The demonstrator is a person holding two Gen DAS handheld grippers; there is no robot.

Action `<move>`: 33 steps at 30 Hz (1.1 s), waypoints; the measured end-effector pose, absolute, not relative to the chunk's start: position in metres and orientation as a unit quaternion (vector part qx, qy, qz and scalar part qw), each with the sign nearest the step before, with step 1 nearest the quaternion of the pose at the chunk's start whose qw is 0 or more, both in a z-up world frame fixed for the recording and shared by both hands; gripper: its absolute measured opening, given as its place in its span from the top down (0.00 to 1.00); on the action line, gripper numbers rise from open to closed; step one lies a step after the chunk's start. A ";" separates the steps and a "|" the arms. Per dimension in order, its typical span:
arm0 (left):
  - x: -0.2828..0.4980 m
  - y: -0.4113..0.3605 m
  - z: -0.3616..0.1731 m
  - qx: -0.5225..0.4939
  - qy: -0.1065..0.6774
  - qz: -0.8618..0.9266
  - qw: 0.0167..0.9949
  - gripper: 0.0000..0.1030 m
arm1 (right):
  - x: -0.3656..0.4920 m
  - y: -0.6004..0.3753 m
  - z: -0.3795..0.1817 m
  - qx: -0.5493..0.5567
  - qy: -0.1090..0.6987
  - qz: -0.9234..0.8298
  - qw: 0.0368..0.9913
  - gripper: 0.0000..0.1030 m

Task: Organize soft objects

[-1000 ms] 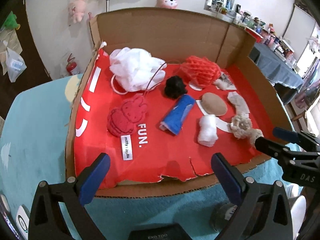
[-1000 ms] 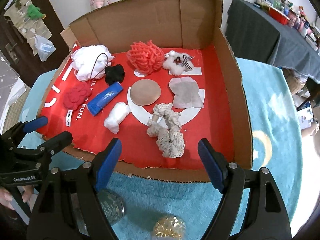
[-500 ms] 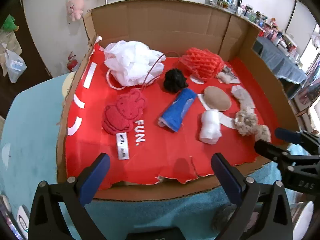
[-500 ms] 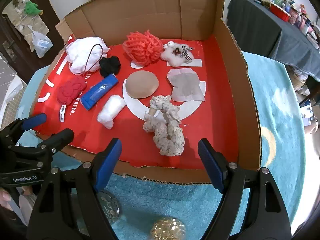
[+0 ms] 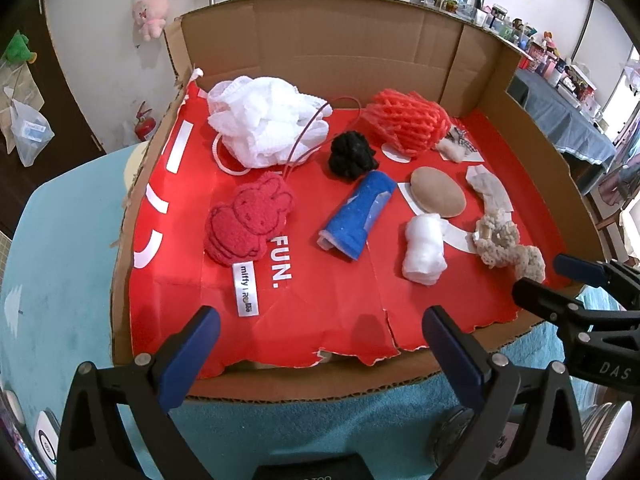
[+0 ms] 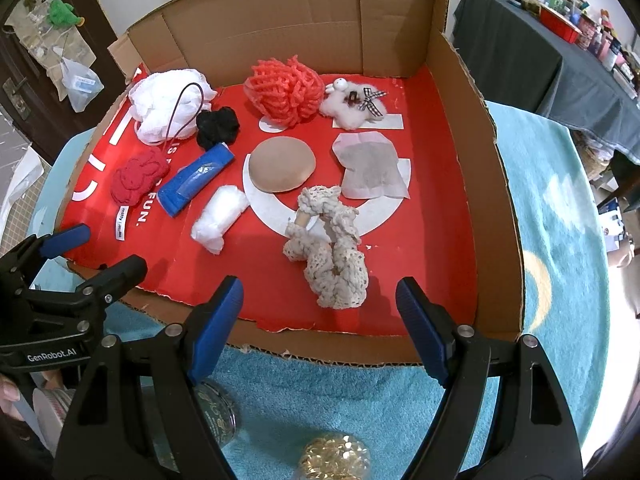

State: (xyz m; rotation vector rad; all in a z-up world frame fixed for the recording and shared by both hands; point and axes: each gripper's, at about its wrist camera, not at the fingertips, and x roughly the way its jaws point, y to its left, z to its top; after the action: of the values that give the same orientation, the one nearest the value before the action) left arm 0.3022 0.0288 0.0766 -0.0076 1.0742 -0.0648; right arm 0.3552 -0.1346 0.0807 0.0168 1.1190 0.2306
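- Soft objects lie spread apart on the red liner of an open cardboard box (image 6: pixel 472 128): white mesh puff (image 5: pixel 264 122), coral mesh puff (image 6: pixel 286 90), black scrunchie (image 5: pixel 352 155), red rabbit-shaped cloth (image 5: pixel 248 218), blue roll (image 5: pixel 358 214), white cotton wad (image 6: pixel 219 218), tan pad (image 6: pixel 282 164), grey sachet (image 6: pixel 370 166), cream crochet piece (image 6: pixel 328 258), small fluffy toy with checked bow (image 6: pixel 354 102).
- The box rests on a teal-covered tabletop (image 6: pixel 552 216).
- Left tool (image 5: pixel 316 344) and right tool (image 6: pixel 318 314) hover at the box's near edge, both spread wide and gripping nothing.
- Judgement: the layout fits either items awaiting sorting or already laid out; the step is unsettled.
- Readable writing: "FUN." on the liner, "miffy" on the cloth's tag, "GenRobot.AI" and "DAS" on the tools.
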 end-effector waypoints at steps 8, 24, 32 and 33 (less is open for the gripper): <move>0.299 0.028 0.077 -0.002 0.508 -0.033 0.861 0.00 | 0.354 -0.136 0.081 0.009 0.527 0.107 0.843 0.24; 0.298 0.028 0.077 -0.002 0.505 -0.035 0.863 0.00 | 0.353 -0.137 0.081 0.010 0.525 0.107 0.844 0.24; 0.298 0.028 0.076 -0.003 0.505 -0.036 0.863 0.00 | 0.353 -0.137 0.081 0.010 0.525 0.107 0.844 0.24; 0.298 0.028 0.076 -0.003 0.504 -0.035 0.863 0.00 | 0.353 -0.137 0.081 0.010 0.525 0.107 0.844 0.24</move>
State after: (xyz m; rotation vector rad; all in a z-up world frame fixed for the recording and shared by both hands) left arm 0.2981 0.0282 0.0764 -0.0069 1.0578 -0.0739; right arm 0.3533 -0.1367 0.0810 0.0205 1.1076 0.2267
